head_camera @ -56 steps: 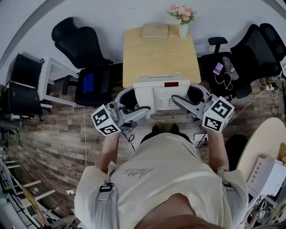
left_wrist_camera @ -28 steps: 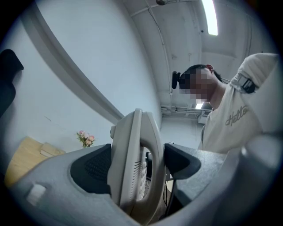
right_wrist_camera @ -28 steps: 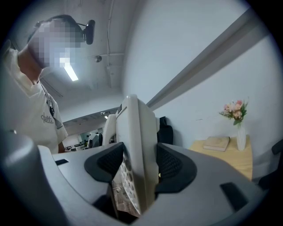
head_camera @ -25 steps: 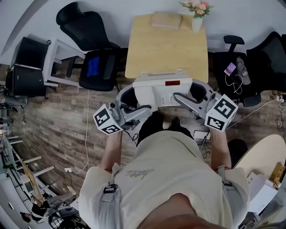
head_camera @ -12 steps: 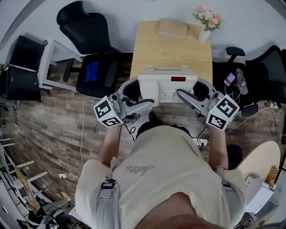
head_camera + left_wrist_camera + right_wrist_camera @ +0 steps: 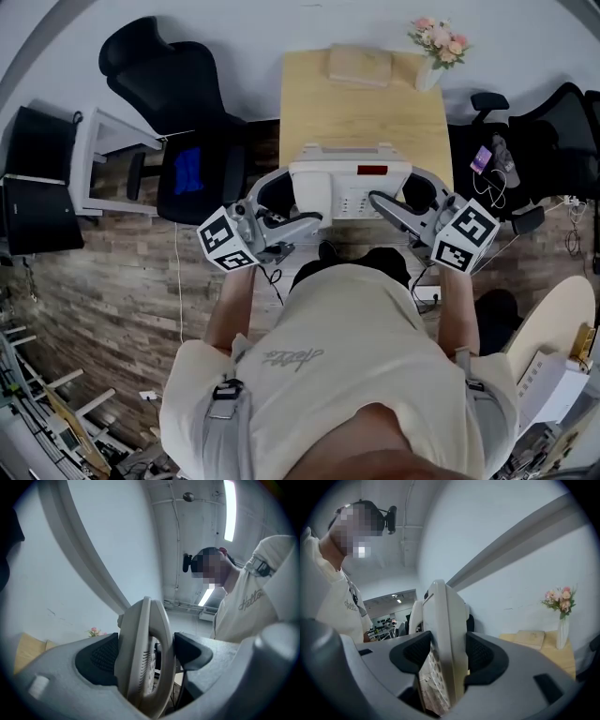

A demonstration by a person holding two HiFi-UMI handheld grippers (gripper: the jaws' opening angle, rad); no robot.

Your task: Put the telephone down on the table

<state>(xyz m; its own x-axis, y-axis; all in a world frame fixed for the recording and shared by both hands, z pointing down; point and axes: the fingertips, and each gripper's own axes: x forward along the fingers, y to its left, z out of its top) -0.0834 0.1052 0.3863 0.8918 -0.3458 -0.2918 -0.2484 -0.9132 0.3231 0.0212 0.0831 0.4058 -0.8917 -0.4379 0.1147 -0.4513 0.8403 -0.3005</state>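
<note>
Left tongs (image 6: 145,653) and right tongs (image 6: 440,656) clamp a white push-button telephone (image 6: 349,183) by the pale wooden desk (image 6: 366,108), likely awaiting level lowering.

Legible text: one item, partly readable. A cursive word (image 6: 251,600) is printed across the chest of the person's shirt (image 6: 323,394). In the left gripper view it appears to begin with a capital H. The remaining letters cannot be read with certainty.

The telephone (image 6: 349,183) has a red display strip (image 6: 372,171). No digits can be made out on it, and the key legends are too small to read.

The cubes on the left tool (image 6: 307,219) and right tool (image 6: 377,200) show black-and-white square patterns only, no letters or numbers.
</note>
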